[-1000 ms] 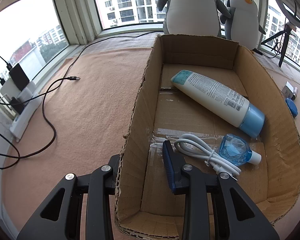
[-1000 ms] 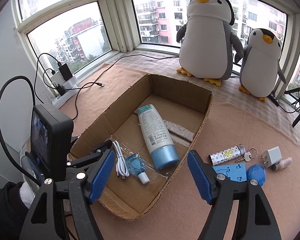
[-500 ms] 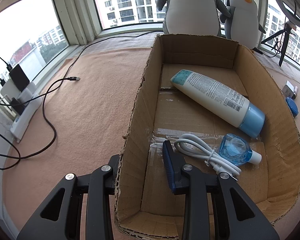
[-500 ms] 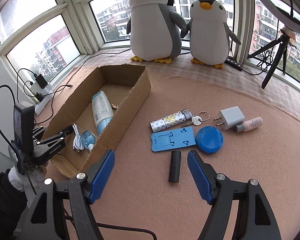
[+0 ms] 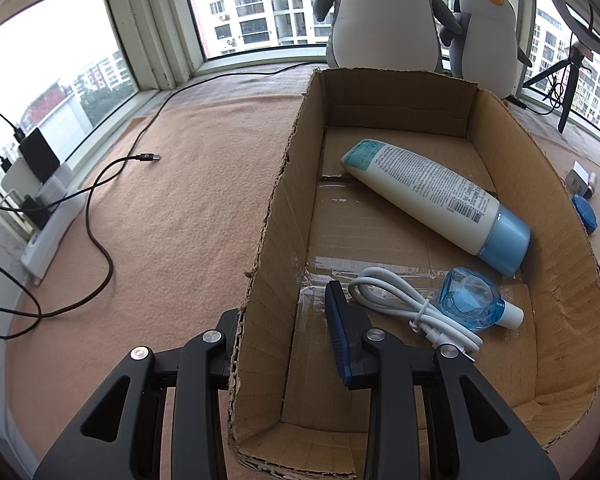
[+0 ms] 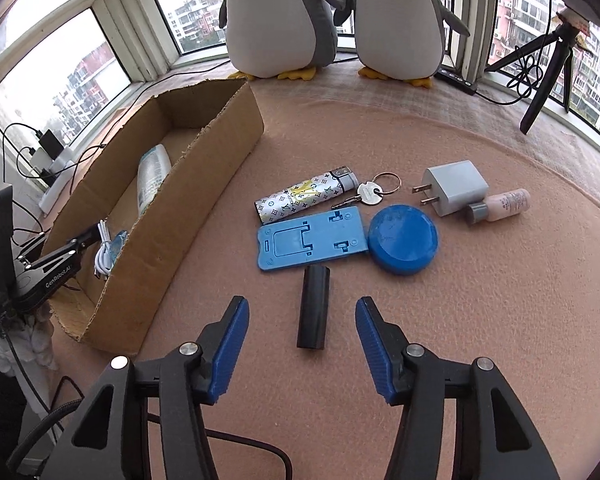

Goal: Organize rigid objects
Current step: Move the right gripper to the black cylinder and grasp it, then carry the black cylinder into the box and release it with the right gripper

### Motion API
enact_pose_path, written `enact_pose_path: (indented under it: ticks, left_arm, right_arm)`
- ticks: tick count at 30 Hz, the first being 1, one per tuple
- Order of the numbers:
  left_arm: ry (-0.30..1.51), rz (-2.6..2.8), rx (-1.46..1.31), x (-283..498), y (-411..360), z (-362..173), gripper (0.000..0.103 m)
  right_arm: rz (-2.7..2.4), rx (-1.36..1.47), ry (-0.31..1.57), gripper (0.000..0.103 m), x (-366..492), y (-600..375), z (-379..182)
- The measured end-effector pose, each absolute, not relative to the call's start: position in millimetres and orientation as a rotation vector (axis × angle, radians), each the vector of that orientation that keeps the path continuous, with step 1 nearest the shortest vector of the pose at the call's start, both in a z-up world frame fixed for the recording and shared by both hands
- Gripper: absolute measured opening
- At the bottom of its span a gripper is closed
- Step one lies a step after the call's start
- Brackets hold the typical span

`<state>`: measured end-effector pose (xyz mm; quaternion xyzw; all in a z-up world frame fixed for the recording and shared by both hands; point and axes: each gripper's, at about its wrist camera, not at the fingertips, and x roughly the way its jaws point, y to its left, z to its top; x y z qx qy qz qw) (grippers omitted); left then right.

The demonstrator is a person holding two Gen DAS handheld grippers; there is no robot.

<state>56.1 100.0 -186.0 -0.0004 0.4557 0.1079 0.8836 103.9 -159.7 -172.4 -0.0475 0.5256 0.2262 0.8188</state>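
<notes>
Black cylinder [image 6: 314, 306] lies flat on the mat [image 6: 480, 320], long axis running away from the right gripper [image 6: 302, 347], far end just short of the blue stand [image 6: 312, 242]. Jaws straddle its near end, closing, pads not touching yet. Left gripper [image 5: 284, 344] clamped on box [image 5: 276, 216] wall.

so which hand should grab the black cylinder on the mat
Right. The right claw straddles the black cylinder, jaws closing with it between them, not yet touching. The left claw is clamped on the cardboard box wall.
</notes>
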Motion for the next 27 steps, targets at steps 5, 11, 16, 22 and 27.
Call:
enact_pose_path:
  ticks: [5, 11, 16, 22, 27]
  left_arm:
    - [0.948, 0.225, -0.002, 55.8, 100.3, -185.9, 0.030]
    - [0.948, 0.225, -0.002, 55.8, 100.3, -185.9, 0.030]
    - [0.948, 0.225, -0.003, 55.4, 100.8, -185.8, 0.030]
    - [0.948, 0.225, -0.003, 55.3, 100.9, -185.8, 0.030]
    - [0.948, 0.225, -0.003, 55.2, 100.9, -185.9, 0.030]
  right_arm:
    - [0.472, -0.131, 1.150, 0.036, 109.6, -150.3, -184.9]
    - [0.455, -0.167, 1.167, 0.028, 114.8, -144.2, -191.4]
    - [0.451, -0.189, 1.181, 0.016, 116.3, -142.5, -195.3]
    - [0.446, -0.209, 1.175, 0.015, 115.5, -142.3, -195.5]
    - [0.439, -0.176, 1.164, 0.015, 113.9, -146.5, -190.9]
